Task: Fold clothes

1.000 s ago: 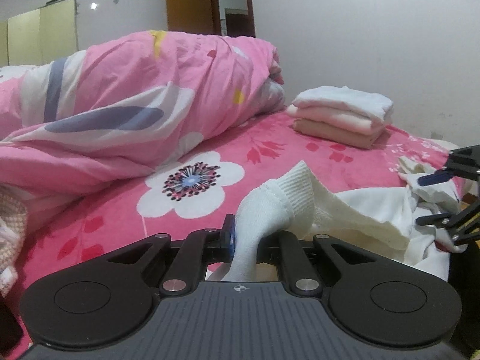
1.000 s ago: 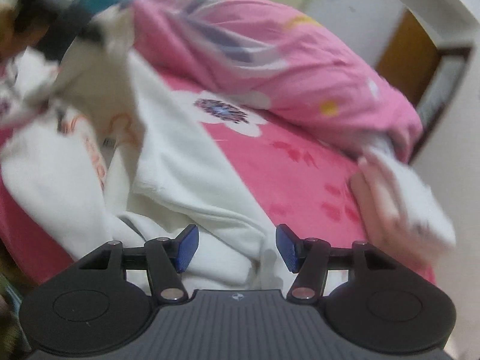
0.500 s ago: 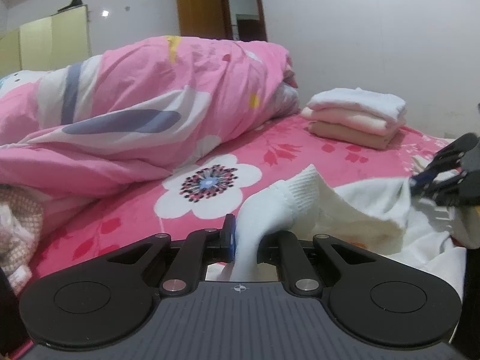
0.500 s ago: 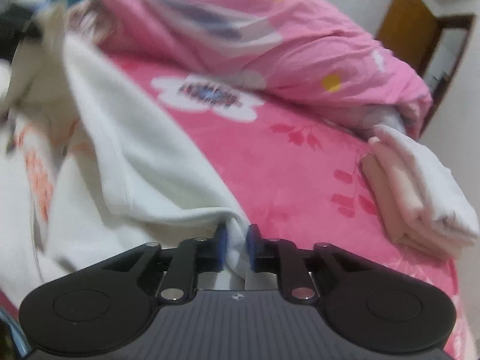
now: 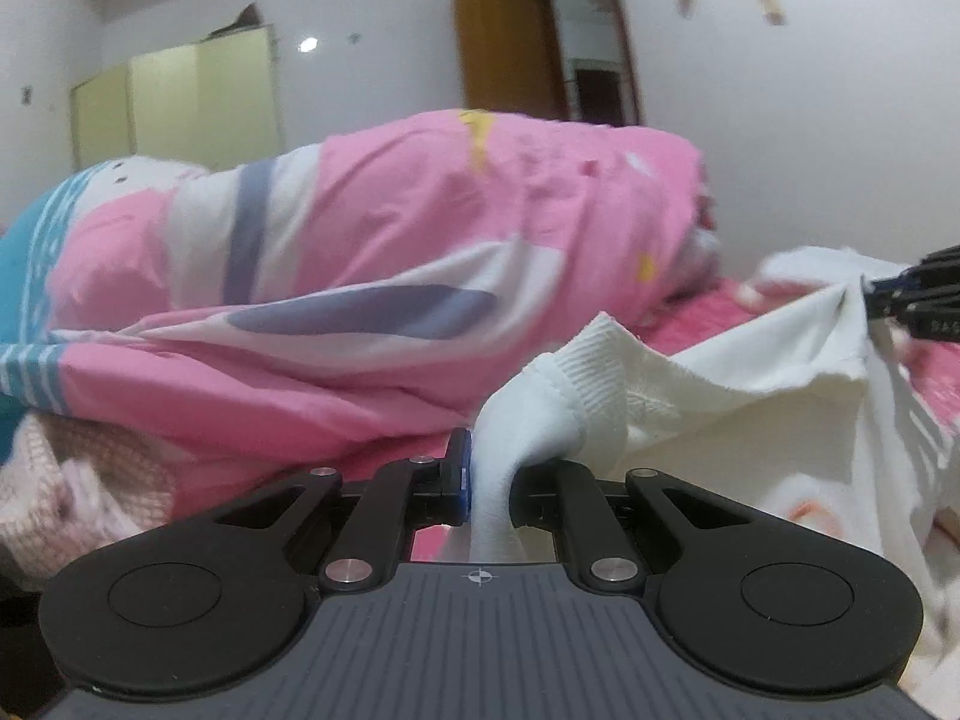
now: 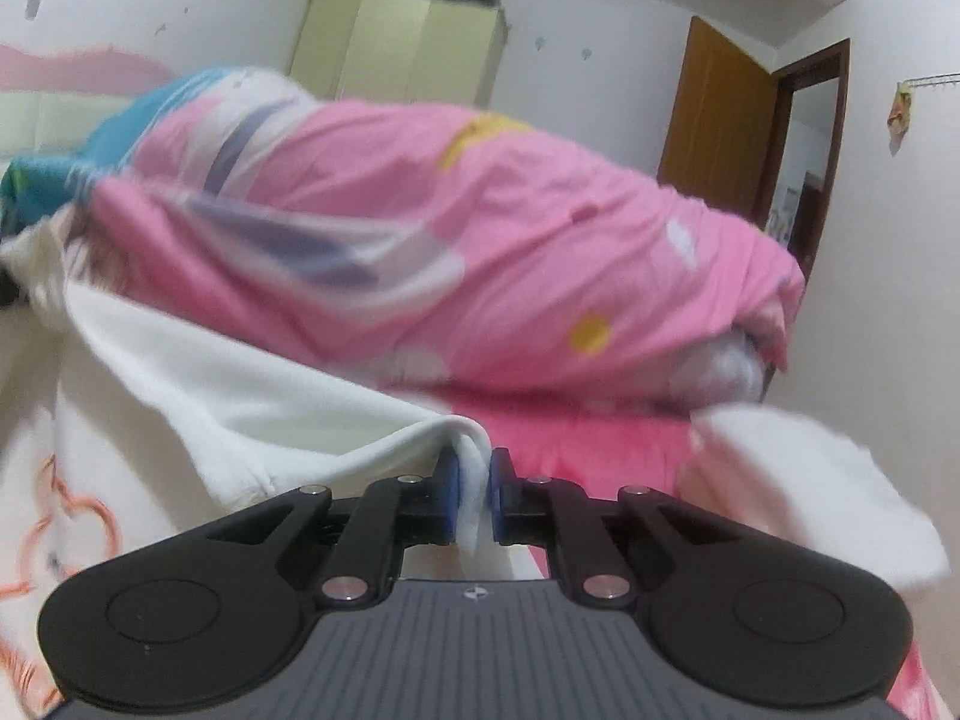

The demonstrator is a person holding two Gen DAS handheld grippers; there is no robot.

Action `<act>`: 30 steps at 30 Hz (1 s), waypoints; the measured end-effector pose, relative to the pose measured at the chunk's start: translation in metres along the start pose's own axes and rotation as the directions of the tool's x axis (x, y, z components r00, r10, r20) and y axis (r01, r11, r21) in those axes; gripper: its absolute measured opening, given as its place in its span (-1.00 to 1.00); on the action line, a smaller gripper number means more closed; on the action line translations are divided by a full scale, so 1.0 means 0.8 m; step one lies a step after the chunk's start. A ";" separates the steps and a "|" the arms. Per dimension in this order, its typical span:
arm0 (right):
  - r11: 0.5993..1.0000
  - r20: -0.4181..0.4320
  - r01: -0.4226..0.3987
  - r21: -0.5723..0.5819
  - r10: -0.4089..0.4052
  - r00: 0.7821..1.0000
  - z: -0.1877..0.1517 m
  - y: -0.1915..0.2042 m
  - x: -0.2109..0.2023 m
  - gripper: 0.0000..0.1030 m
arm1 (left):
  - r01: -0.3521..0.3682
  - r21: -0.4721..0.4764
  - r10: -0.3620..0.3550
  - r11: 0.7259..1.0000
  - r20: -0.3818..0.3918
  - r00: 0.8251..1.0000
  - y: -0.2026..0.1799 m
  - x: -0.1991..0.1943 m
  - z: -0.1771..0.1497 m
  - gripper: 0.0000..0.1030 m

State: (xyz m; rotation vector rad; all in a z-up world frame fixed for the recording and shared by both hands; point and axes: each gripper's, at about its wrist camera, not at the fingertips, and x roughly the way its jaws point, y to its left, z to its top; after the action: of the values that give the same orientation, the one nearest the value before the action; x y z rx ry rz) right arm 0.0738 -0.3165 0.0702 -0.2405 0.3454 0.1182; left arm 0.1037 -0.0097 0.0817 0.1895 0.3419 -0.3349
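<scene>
A white sweatshirt (image 5: 738,384) with an orange print hangs stretched between both grippers above the pink bed. My left gripper (image 5: 489,480) is shut on its ribbed cuff edge (image 5: 576,372). My right gripper (image 6: 471,495) is shut on a folded corner of the same white sweatshirt (image 6: 240,396), which spreads off to the left. In the left wrist view the right gripper (image 5: 918,294) shows at the far right edge, pinching the cloth's top corner. The orange print (image 6: 66,516) shows at the lower left of the right wrist view.
A rolled pink quilt (image 5: 390,276) lies across the bed behind the garment. Folded clothes (image 6: 798,480) sit blurred on the pink sheet (image 6: 576,438) at the right. A knitted pink item (image 5: 66,480) lies at lower left. A wardrobe (image 5: 192,102) and wooden door (image 5: 504,42) stand behind.
My right gripper went from open to shut on the sweatshirt's corner. Both grippers then rose, lifting the garment off the bed and stretching it between them.
</scene>
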 end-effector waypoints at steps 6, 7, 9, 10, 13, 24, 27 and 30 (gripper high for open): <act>1.000 0.030 0.010 -0.003 -0.010 0.999 0.067 0.001 0.095 -0.82 | -0.108 -0.057 0.104 0.993 -0.058 0.993 0.032 0.074 0.030 -0.84; 1.000 0.024 0.012 -0.005 -0.011 1.000 0.075 0.003 0.113 -0.82 | -0.122 -0.058 0.118 0.991 -0.071 0.990 0.036 0.090 0.032 -0.84; 1.000 0.002 0.013 -0.010 -0.013 1.000 0.085 0.006 0.153 -0.82 | -0.145 -0.059 0.137 0.988 -0.113 0.984 0.043 0.121 0.029 -0.84; 1.000 -0.023 0.007 -0.006 -0.008 1.000 0.087 0.008 0.175 -0.82 | -0.153 -0.060 0.144 0.986 -0.140 0.980 0.047 0.138 0.024 -0.84; 1.000 -0.115 -0.011 0.012 0.013 0.993 0.078 0.015 0.241 -0.82 | -0.178 -0.029 0.168 0.984 -0.206 0.964 0.052 0.186 0.005 -0.84; 0.999 -0.319 -0.016 0.031 0.025 0.948 -0.003 0.040 0.394 -0.80 | -0.194 -0.013 0.173 0.981 -0.402 0.899 0.064 0.305 -0.067 -0.79; 1.000 -0.330 -0.010 -0.012 0.006 0.944 -0.028 0.053 0.412 -0.73 | -0.182 0.005 0.168 0.983 -0.415 0.894 0.064 0.308 -0.077 -0.73; 0.999 -0.324 -0.005 -0.052 -0.012 0.946 -0.024 0.057 0.405 -0.60 | -0.181 0.040 0.181 0.983 -0.414 0.892 0.065 0.295 -0.072 -0.04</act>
State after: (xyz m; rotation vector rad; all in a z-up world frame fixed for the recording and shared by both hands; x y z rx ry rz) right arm 0.3632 -0.2534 -0.0697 -0.3132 0.6709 0.0842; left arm 0.3149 -0.0159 -0.0494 0.2928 0.7429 -0.1054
